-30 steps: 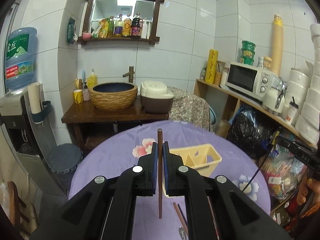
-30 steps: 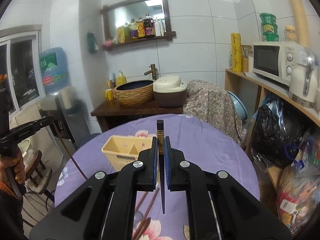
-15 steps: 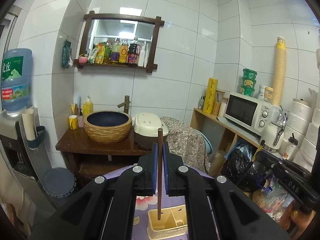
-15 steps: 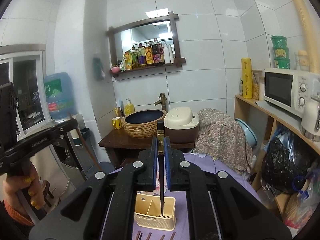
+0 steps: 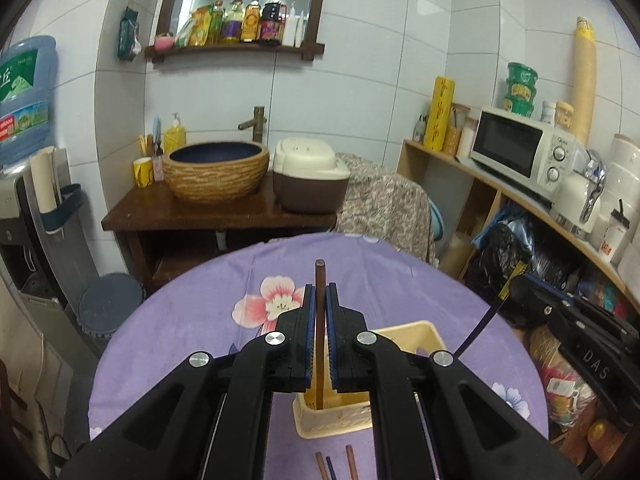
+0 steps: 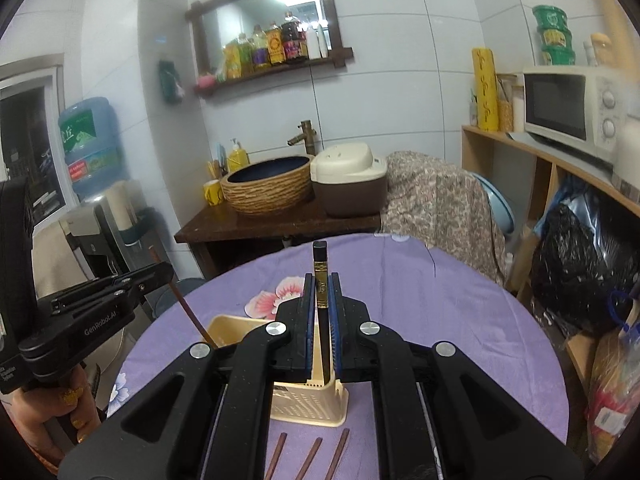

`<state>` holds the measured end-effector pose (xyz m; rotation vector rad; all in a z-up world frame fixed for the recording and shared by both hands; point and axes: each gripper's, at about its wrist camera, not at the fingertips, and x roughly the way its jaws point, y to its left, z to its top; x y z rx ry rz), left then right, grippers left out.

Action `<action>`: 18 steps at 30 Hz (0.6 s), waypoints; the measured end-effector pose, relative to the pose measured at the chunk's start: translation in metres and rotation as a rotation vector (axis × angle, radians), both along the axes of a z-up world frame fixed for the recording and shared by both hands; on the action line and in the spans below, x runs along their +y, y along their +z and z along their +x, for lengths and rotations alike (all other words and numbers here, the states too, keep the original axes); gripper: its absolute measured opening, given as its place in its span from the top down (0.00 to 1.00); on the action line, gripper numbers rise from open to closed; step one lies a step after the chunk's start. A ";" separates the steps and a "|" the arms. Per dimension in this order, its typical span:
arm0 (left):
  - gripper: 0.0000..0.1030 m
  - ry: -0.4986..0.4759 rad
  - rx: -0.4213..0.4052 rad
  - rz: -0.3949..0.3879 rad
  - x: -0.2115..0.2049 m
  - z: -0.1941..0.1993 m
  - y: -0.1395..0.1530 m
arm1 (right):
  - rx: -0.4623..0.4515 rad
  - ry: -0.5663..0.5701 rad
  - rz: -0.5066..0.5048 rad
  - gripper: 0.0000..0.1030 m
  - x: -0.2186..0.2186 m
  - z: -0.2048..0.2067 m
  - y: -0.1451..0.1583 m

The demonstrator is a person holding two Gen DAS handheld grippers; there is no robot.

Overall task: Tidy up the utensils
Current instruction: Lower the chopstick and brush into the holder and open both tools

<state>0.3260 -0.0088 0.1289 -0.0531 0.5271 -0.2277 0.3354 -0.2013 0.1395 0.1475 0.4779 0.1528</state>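
Both grippers point down at the yellow caddy. Left gripper jaws clamp a brown chopstick; right gripper jaws clamp a black chopstick.

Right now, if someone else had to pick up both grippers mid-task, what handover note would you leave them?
Left gripper: shut on a brown chopstick, held upright, its lower end reaching down to the cream utensil basket.
Right gripper: shut on a black chopstick with a gold band, also upright, its tip at the basket.
The basket sits on the purple floral table.
Done: both chopsticks picked up and brought to the basket.
Left: release both into the basket, then collect the loose chopsticks lying on the table just in front of the basket.
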 end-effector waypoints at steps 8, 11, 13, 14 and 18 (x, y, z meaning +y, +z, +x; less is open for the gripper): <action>0.71 -0.030 -0.005 0.031 -0.002 -0.006 -0.007 | 0.015 -0.020 0.035 0.88 -0.011 0.003 -0.015; 0.34 -0.018 -0.056 0.040 0.001 -0.018 -0.007 | 0.008 -0.040 0.039 0.44 -0.013 -0.003 -0.018; 0.32 -0.019 -0.069 0.040 0.004 -0.026 -0.007 | -0.015 -0.063 0.028 0.39 -0.015 -0.012 -0.020; 0.27 -0.022 -0.065 0.038 0.006 -0.030 -0.009 | -0.016 -0.065 0.022 0.39 -0.015 -0.016 -0.021; 0.14 -0.040 -0.063 0.024 0.013 -0.055 -0.020 | -0.010 -0.067 0.018 0.23 -0.016 -0.038 -0.032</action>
